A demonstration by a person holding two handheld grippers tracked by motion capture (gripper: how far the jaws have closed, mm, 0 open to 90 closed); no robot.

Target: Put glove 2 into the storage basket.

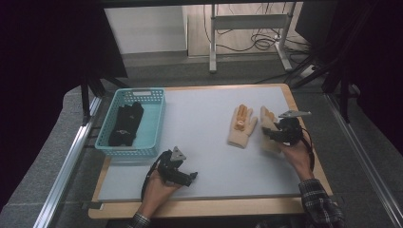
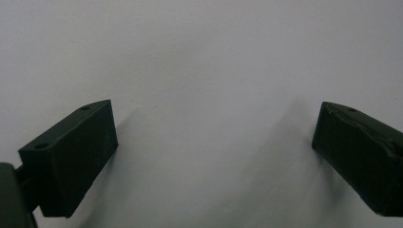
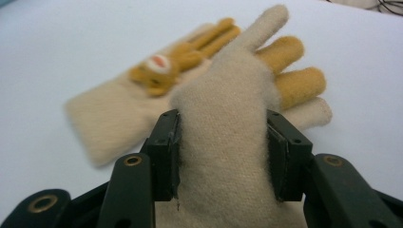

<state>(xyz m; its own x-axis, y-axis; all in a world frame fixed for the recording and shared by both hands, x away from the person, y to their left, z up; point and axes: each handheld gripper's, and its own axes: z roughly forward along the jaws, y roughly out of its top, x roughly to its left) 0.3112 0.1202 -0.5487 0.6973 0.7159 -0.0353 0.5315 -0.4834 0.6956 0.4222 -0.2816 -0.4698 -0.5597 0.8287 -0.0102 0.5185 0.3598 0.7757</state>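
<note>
Lying beside held glove (image 3: 223,156): second glove (image 3: 142,104).

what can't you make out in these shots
- Held cream glove: its cuff, cut off by the bottom edge of the right gripper view behind the right hand-held gripper.
- Black items in the teal basket: high view, too small and dark to identify.
- Second glove: blurred in the right gripper view.
</note>
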